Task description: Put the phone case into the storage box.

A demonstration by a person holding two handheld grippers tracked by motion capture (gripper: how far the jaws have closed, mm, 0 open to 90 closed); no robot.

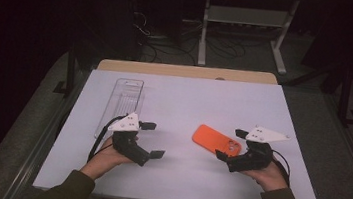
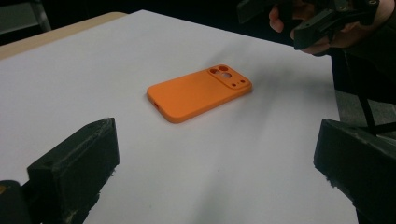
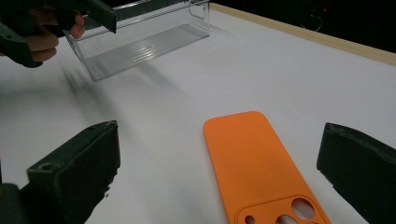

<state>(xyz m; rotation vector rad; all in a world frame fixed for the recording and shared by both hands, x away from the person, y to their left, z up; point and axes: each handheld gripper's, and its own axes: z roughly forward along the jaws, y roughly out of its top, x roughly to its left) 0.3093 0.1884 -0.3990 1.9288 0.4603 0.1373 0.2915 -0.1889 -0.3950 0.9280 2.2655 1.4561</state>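
Right tongs wide beside orange phone case, left tongs wide, both hands low.

Dim room; white table, grey floor.

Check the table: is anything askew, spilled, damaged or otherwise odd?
Nothing stands out. The orange phone case lies flat, camera cutouts up, on the white table; the clear plastic tray sits upright and empty.

White table w/ orange phone case & clear plastic bin on top
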